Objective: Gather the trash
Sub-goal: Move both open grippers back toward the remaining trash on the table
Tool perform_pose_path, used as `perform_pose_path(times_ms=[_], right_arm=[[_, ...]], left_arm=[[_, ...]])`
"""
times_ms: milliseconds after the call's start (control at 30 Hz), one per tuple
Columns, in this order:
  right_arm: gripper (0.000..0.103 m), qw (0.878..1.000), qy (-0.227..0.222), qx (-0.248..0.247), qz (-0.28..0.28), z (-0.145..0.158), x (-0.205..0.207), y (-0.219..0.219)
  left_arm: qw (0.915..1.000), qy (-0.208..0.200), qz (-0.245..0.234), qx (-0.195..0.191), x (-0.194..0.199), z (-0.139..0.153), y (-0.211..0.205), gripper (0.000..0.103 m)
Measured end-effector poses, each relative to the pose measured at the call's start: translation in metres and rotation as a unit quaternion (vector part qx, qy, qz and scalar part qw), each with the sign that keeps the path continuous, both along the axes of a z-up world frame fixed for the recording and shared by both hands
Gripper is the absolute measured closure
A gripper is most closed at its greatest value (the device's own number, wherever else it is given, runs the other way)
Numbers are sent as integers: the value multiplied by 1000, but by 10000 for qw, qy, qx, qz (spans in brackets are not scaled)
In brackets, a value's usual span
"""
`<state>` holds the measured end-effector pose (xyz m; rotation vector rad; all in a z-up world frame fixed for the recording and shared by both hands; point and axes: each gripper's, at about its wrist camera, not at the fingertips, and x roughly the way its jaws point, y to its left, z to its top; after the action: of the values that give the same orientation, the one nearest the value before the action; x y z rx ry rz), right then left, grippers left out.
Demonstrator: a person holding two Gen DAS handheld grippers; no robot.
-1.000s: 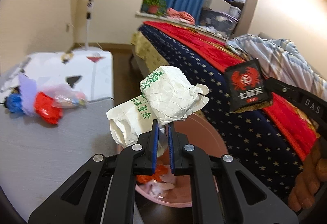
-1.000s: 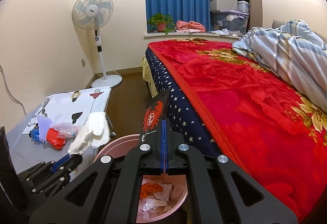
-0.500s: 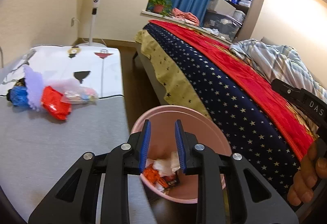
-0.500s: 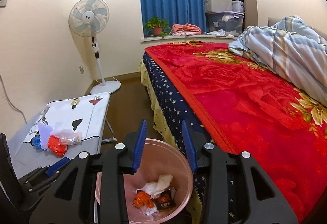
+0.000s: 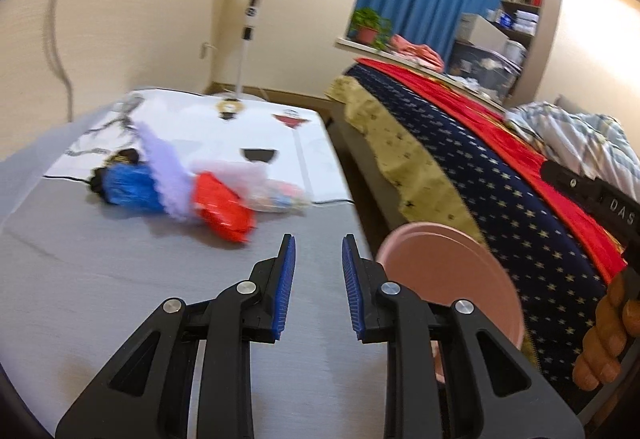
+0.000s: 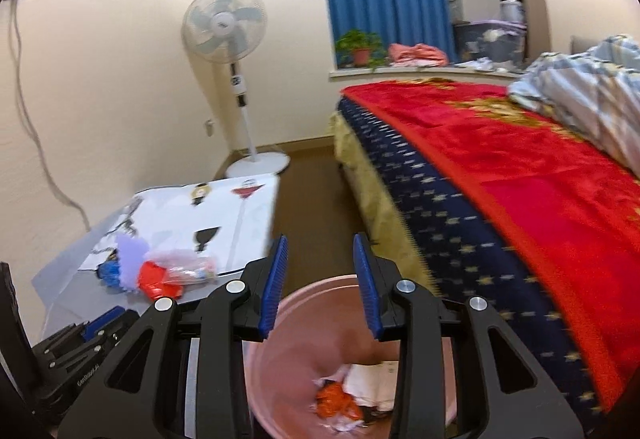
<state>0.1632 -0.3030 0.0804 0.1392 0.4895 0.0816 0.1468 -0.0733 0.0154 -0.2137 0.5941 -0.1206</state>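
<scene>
A pink bin (image 5: 448, 279) stands on the floor between the table and the bed; in the right wrist view it (image 6: 304, 351) holds white and orange trash (image 6: 352, 395). My left gripper (image 5: 318, 271) is open and empty above the grey table (image 5: 80, 303), left of the bin. My right gripper (image 6: 320, 279) is open and empty above the bin. A pile of trash lies on the table: a red wrapper (image 5: 224, 211), a blue wrapper (image 5: 128, 187), a clear plastic bag (image 5: 272, 191) and a lilac piece (image 5: 168, 163). The pile also shows in the right wrist view (image 6: 160, 271).
A bed with a red blanket (image 6: 520, 167) and starred navy cover (image 5: 500, 191) fills the right. A standing fan (image 6: 236, 79) is by the far wall. A white printed cloth (image 5: 224, 131) covers the table's far end. A cable (image 6: 28, 99) hangs on the left wall.
Both grippers opened and dropped the crumpled white paper and the black packet into the bin. The left gripper has since swung left over the table; the right has stayed above the bin.
</scene>
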Motion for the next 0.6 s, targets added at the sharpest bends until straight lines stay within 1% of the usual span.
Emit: perform_pose_path(times_ms=[33,100,200,300,600], right_arm=[[70,10000,5,38,83,-3,5,8],[75,9997,27,122,186,-9,14,18],[75,9991,81,263,332,-19,29,35],[76,9982,131,304,510,-29,43,54],[76,9942,501,523,789,-64,90,86]], left_arm=[[10000,-22,76,17,0,0,5,79],[9997,-62,253,33,2,1,17,79],[9988,-101,482,57,4,-1,32,79],[9978,-115,647,114,9,-4,44,79],[9940,75,1083,133,32,-22,77,79]])
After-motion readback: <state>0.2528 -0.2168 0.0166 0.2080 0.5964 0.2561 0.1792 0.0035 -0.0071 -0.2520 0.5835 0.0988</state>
